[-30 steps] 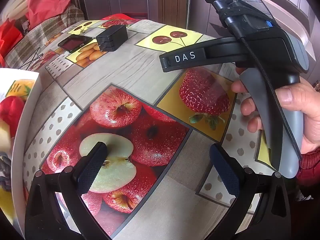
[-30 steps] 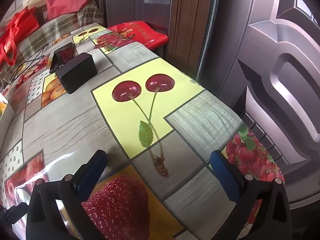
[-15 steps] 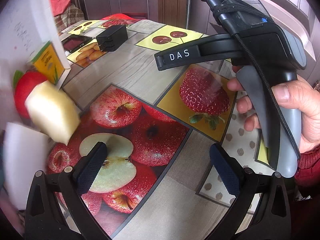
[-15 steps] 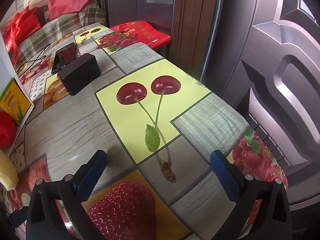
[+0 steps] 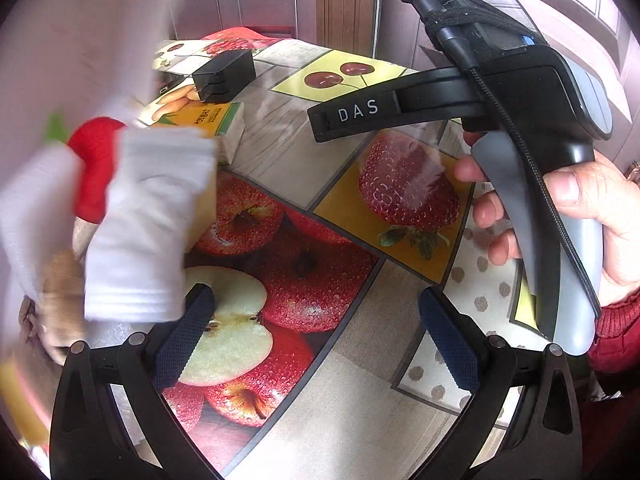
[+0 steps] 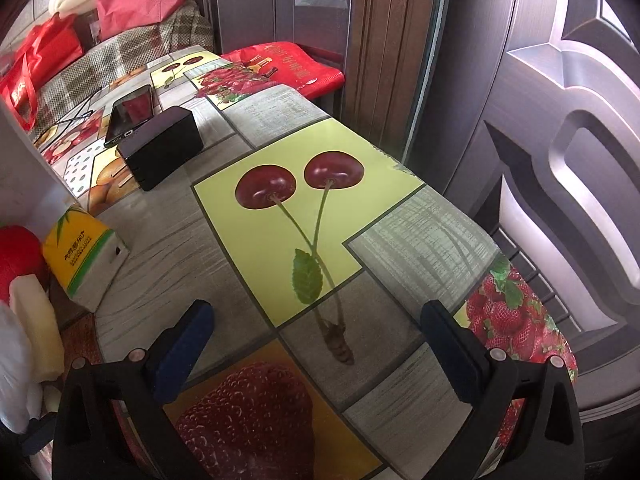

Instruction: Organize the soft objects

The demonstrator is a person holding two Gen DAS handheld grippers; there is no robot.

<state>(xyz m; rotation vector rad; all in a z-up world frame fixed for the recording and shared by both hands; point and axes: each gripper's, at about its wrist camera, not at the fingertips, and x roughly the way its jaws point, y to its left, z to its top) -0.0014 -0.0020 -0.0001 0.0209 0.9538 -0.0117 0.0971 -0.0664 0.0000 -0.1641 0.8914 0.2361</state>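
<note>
Soft objects are tumbling onto the table at the left, blurred by motion. In the left wrist view I see a white sock [image 5: 148, 224], a red plush thing [image 5: 94, 160] and a yellow tissue pack [image 5: 208, 120]. The right wrist view shows the tissue pack [image 6: 84, 254], the red plush [image 6: 18, 256], a pale yellow sponge [image 6: 38, 328] and white cloth [image 6: 12, 368]. My left gripper [image 5: 316, 336] is open and empty above the fruit-print tablecloth, just right of the sock. My right gripper [image 6: 316, 354] is open and empty; its body [image 5: 500, 100] shows in the left wrist view.
A tilted white container [image 5: 60, 40] fills the upper left, blurred. A black box [image 6: 162, 146] and a phone [image 6: 130, 114] lie at the table's far side. A red bag [image 6: 288, 66] sits beyond the table. Doors stand behind and to the right.
The white container has tipped over and the soft objects have spilled out of it onto the table at the left. Both grippers have stayed open and nearly still.
</note>
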